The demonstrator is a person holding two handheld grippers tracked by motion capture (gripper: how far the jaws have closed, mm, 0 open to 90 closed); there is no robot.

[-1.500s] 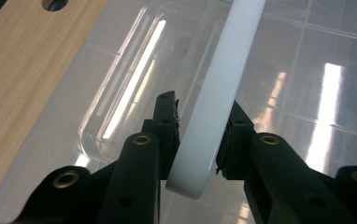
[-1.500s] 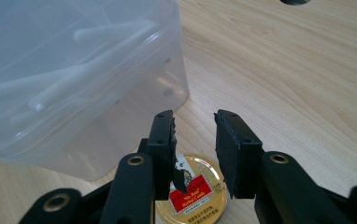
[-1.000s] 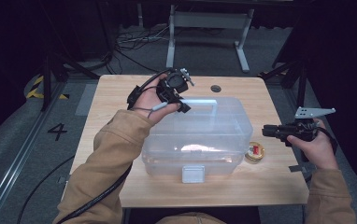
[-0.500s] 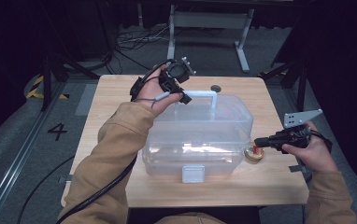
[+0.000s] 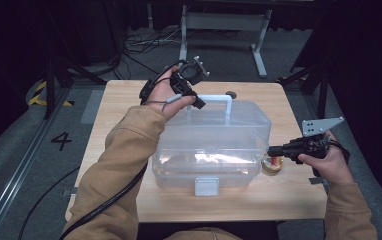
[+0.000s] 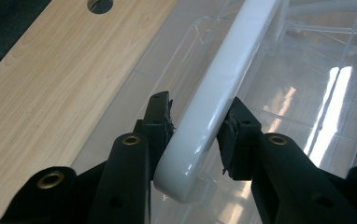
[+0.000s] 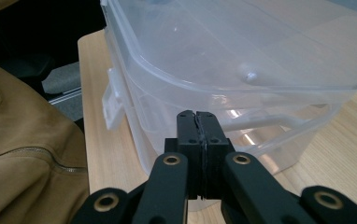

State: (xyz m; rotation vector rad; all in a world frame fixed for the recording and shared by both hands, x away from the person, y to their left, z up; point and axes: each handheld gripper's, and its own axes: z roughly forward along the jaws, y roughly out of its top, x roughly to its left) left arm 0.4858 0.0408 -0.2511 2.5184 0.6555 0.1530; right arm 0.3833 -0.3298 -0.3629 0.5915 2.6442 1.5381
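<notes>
A clear plastic box [image 5: 209, 150] with a lid stands in the middle of the wooden table [image 5: 124, 110]. Its white handle [image 5: 214, 98] stands upright over the lid. My left gripper [image 5: 197, 103] reaches the handle's left end from behind. In the left gripper view the handle [image 6: 223, 79] runs between the jaws of that gripper [image 6: 197, 114]. Those jaws have just been opening a little, and both pads still touch the handle. My right gripper [image 5: 273, 150] is shut and empty, its tip close to the box's right wall [image 7: 242, 60]. The right gripper's [image 7: 197, 116] pads meet.
A small yellow and red roll [image 5: 272, 164] lies on the table by the box's right front corner, just below my right gripper. The box's white latch [image 5: 206, 186] faces me. A round hole [image 5: 231, 94] sits in the tabletop behind the box.
The left gripper has swung the white handle up from the lid until it stands upright. The right hand drifted slightly toward the box.
</notes>
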